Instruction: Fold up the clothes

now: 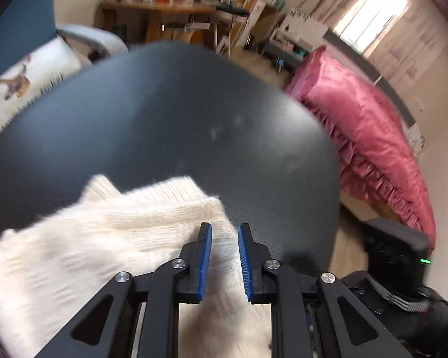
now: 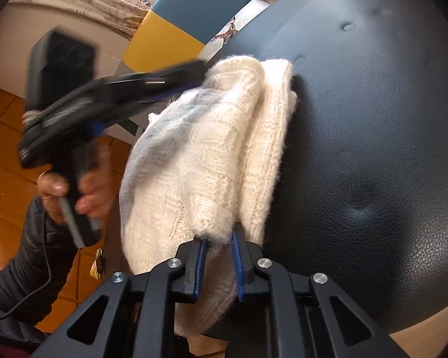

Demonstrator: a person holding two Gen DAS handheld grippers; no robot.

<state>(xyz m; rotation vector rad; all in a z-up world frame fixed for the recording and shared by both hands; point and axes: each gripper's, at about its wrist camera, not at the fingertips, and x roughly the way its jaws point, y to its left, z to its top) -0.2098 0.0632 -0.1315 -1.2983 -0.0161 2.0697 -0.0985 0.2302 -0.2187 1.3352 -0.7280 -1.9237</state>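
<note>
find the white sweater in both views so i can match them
Left wrist view: the sweater fills the lower left, folded on the dark seat, running under the left tongs.
Right wrist view: the sweater runs down the centre, its near end between the right tongs.
Shared landmark: the dark seat; also the deer-print cushion past its far edge.

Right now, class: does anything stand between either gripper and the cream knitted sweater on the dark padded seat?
Nothing visible does. The cream knitted sweater already lies between the fingers of both the right gripper and the left gripper, on the dark leather seat.
</note>
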